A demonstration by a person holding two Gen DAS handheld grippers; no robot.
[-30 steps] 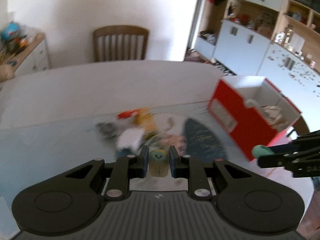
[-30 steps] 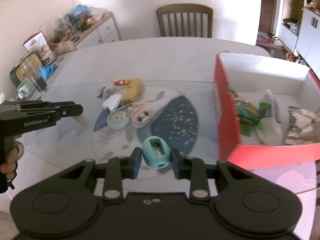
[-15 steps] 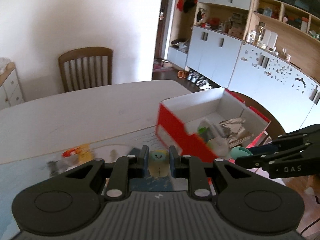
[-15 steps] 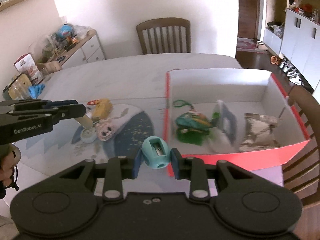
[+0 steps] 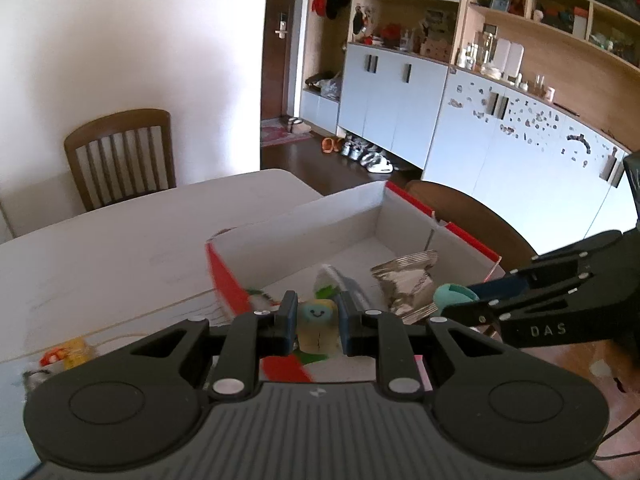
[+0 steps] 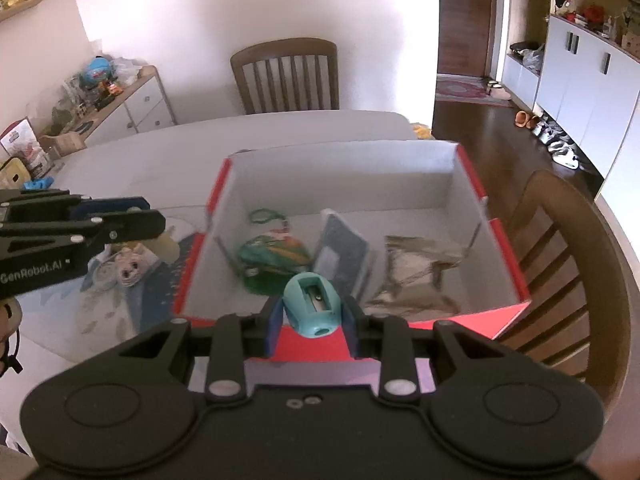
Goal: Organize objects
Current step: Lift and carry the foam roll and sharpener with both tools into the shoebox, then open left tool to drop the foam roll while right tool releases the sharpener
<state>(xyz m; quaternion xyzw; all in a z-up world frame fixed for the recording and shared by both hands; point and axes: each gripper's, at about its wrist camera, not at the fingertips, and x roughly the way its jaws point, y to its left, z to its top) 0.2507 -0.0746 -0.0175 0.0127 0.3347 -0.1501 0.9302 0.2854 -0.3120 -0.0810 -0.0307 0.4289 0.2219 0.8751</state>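
Observation:
My left gripper (image 5: 317, 322) is shut on a small yellow eraser with a blue smiley face (image 5: 317, 326), held over the left wall of the red box (image 5: 228, 284). My right gripper (image 6: 313, 310) is shut on a teal pencil sharpener (image 6: 313, 304), held over the near wall of the red box (image 6: 516, 256). The box holds a green pouch (image 6: 272, 254), a grey card (image 6: 344, 256) and a silver foil packet (image 6: 416, 264). The right gripper with the sharpener also shows in the left wrist view (image 5: 456, 298); the left gripper also shows in the right wrist view (image 6: 160, 232).
Small toys lie on a round blue mat (image 6: 140, 300) left of the box: a pink cat figure (image 6: 128, 270) and a yellow-red toy (image 5: 72, 354). Wooden chairs stand at the far side (image 6: 286, 76) and right side (image 6: 560, 248) of the white table (image 5: 100, 248).
Both grippers have moved right from the toy pile to the red box, each still holding its object. The box now fills the middle of both views.

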